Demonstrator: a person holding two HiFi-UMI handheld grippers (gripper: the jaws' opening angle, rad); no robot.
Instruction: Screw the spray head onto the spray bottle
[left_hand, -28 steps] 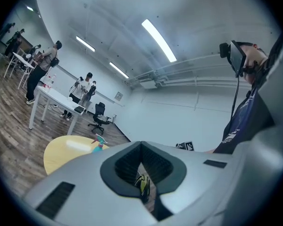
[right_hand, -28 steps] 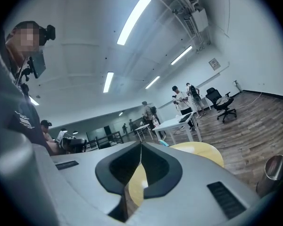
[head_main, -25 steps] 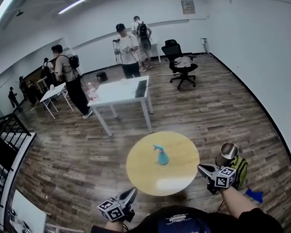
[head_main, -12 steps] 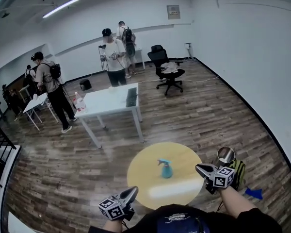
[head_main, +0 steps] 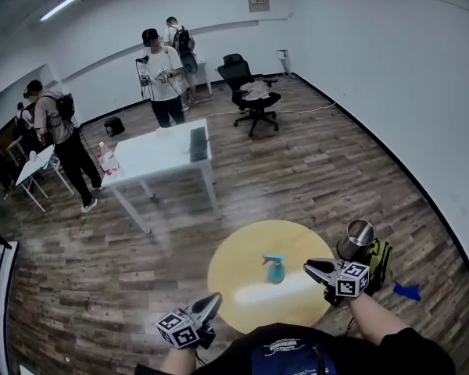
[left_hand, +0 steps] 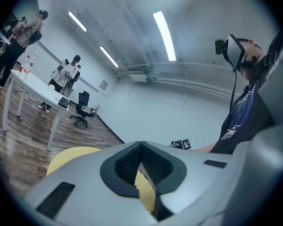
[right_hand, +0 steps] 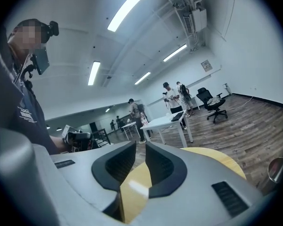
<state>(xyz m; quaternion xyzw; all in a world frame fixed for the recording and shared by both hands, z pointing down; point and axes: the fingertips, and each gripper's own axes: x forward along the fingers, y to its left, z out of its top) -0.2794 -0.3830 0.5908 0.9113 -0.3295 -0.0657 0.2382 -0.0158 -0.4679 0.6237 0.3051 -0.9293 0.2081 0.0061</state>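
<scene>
One bottle [head_main: 275, 269] on the table [head_main: 234, 286] — at its near edge two tools: left gripper [head_main: 216, 296] pinched closed, empty; right gripper [head_main: 308, 266] parting, empty.

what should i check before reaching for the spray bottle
1. Spray bottle upright on the round table: ok
2. Spray head atop the bottle, screwed tight: cannot tell
3. Left gripper empty, jaws together: ok
4. Right gripper empty, jaws opening: ok
5. Metal cup off the table, to its right: ok
</scene>
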